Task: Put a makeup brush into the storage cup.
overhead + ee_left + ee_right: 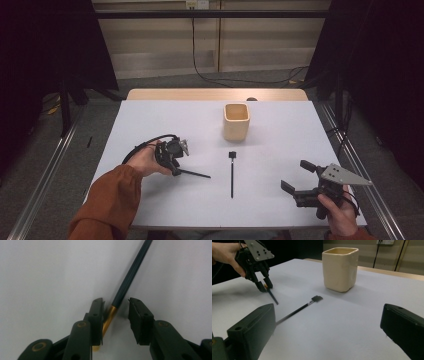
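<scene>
Dark pencil (130, 272) with gold end, black brush (232, 172), cream cup (236, 121), white worktop (150, 120), rust-orange sleeve (107, 205).

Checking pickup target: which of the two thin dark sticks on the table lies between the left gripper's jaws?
The gold-ended stick beside the left gripper, not the square-tipped one lying mid-table.

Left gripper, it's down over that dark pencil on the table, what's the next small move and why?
Probably close the left gripper a little more: the pencil lies between its jaws, its gold end against one pad, a gap at the other. Then lift.
</scene>
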A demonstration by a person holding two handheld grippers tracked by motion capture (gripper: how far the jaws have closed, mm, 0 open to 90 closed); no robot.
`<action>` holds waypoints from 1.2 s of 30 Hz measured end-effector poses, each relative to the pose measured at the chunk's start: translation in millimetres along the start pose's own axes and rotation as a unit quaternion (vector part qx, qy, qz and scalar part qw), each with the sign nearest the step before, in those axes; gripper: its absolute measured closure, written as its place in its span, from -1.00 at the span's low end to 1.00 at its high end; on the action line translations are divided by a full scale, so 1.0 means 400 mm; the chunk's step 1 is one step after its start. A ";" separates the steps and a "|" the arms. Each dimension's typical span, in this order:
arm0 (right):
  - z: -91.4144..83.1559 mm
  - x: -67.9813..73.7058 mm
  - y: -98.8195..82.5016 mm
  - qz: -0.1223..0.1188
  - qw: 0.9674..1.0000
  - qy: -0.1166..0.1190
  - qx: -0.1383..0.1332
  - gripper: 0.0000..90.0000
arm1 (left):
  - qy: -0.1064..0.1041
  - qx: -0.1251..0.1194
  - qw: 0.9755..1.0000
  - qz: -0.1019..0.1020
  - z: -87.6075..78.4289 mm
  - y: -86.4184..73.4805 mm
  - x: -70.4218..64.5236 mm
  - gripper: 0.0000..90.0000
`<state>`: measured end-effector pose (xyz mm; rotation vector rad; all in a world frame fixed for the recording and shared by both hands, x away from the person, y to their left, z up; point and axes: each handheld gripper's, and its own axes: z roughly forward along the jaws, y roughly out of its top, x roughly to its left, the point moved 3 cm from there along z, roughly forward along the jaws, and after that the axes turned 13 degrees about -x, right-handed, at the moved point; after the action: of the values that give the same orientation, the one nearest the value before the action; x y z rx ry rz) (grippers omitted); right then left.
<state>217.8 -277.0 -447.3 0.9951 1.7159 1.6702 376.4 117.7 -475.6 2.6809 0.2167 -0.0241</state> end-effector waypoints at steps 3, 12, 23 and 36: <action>0.002 0.000 -0.004 0.001 1.000 0.001 0.007 -1.00 | -0.009 -0.001 1.000 -0.003 -0.002 -0.001 0.002 0.54; 0.002 0.001 -0.004 0.001 1.000 0.001 0.007 -1.00 | -0.006 0.001 1.000 -0.001 -0.002 0.000 0.005 0.86; 0.003 0.000 -0.004 0.001 1.000 0.001 0.008 -1.00 | -0.011 -0.006 1.000 -0.026 -0.008 -0.002 0.011 0.86; 0.003 0.003 -0.003 -0.001 1.000 0.001 0.008 -1.00 | 0.000 -0.056 0.996 -0.069 -0.040 -0.016 0.018 0.86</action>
<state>218.0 -275.3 -448.6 0.9989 1.7341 1.6599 382.1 131.4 -464.3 2.5504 0.3907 -0.0517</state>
